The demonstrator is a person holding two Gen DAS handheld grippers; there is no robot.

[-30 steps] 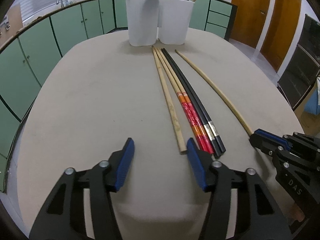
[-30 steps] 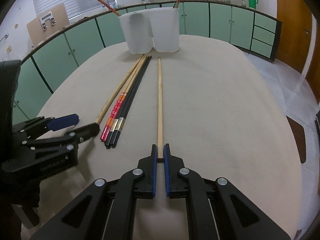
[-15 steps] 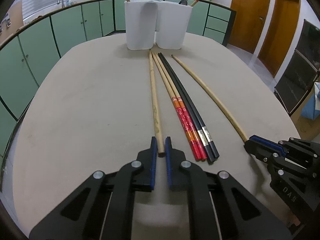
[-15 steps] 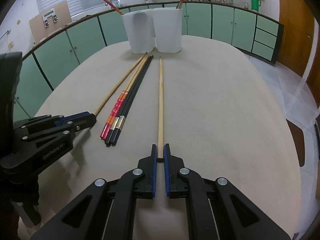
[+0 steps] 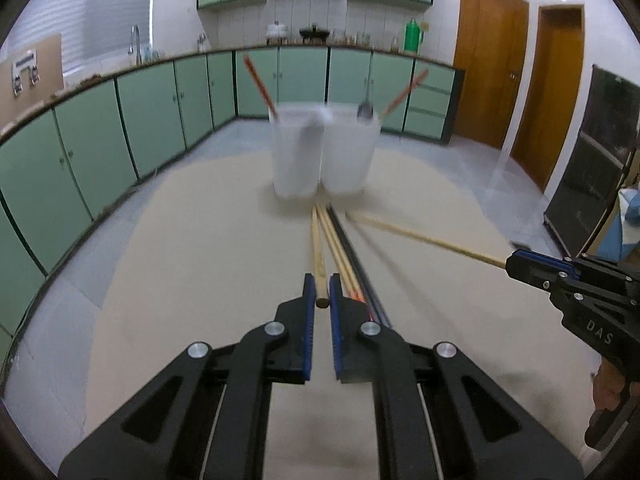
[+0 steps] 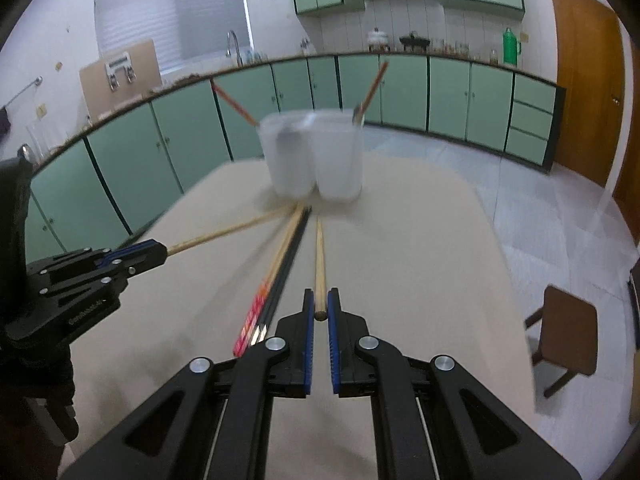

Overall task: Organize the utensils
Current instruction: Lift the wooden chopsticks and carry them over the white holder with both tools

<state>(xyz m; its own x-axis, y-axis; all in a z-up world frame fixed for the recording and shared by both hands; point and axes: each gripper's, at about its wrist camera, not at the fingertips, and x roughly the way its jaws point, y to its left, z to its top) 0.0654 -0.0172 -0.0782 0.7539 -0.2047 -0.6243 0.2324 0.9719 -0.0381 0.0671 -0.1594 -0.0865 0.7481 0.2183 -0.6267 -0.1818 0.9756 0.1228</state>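
Observation:
In the left wrist view my left gripper (image 5: 322, 292) is shut on the near end of a plain wooden chopstick (image 5: 318, 240), lifted off the beige table (image 5: 180, 280). My right gripper (image 6: 319, 304) is shut on a second plain wooden chopstick (image 6: 319, 256), also raised. Each gripper shows in the other's view: the right gripper (image 5: 516, 264) at the right edge, the left gripper (image 6: 156, 252) at the left. Both far tips point at the base of the white two-part holder (image 5: 324, 152). Red and black chopsticks (image 6: 276, 280) lie on the table between the two.
The holder contains two red-tipped chopsticks (image 5: 260, 84) and a spoon (image 5: 365, 110). A brown stool (image 6: 568, 320) stands beside the table's right edge. Green cabinets (image 5: 80, 152) ring the room, and wooden doors (image 5: 492, 68) are at the far right.
The left gripper closed on the wooden chopstick. Both grippers then rose and tipped up, lifting the near ends of their chopsticks; the holder now sits lower in both views.

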